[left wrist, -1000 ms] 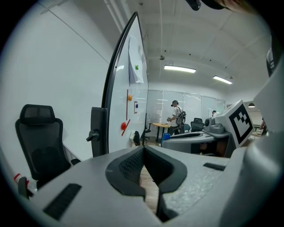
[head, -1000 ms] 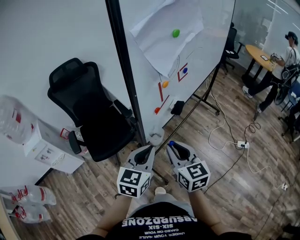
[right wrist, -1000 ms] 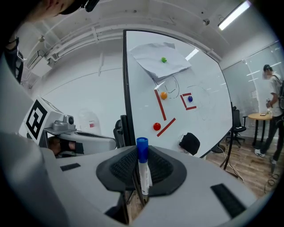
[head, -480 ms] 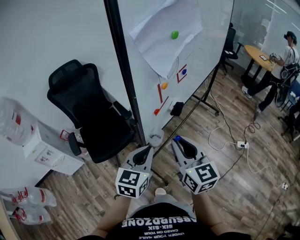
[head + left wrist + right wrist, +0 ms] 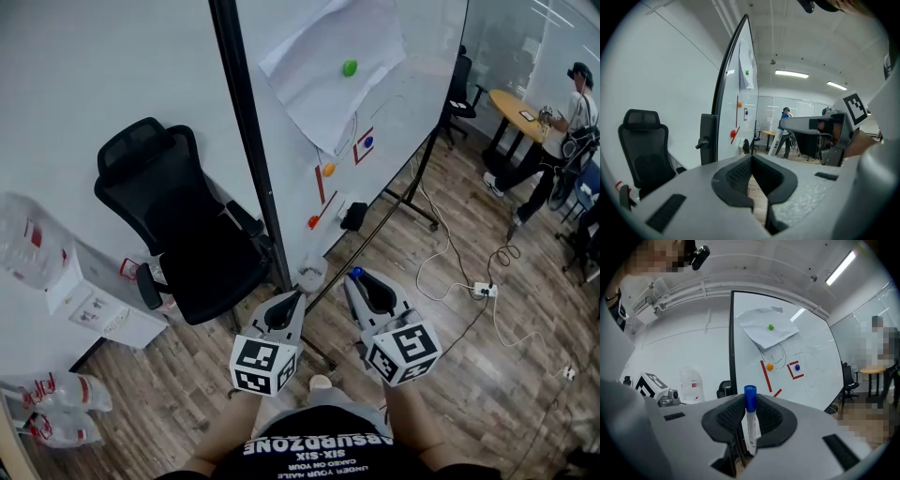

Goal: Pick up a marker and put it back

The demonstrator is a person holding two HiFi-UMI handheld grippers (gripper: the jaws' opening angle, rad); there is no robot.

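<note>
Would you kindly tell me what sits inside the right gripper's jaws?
A white marker with a blue cap, upright, clamped by the right gripper. Its lower end is hidden between the jaws.

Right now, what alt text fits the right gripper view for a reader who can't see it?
The right gripper is shut on a white marker with a blue cap, held upright between its jaws. Behind stands a whiteboard with a paper sheet under a green magnet, plus an orange magnet and a blue magnet.

Black T-shirt (image 5: 323, 445) with white lettering — left gripper (image 5: 297, 296) and right gripper (image 5: 360, 279) grey, black-lined jaws, each carrying a black-and-white marker cube (image 5: 265, 364).
</note>
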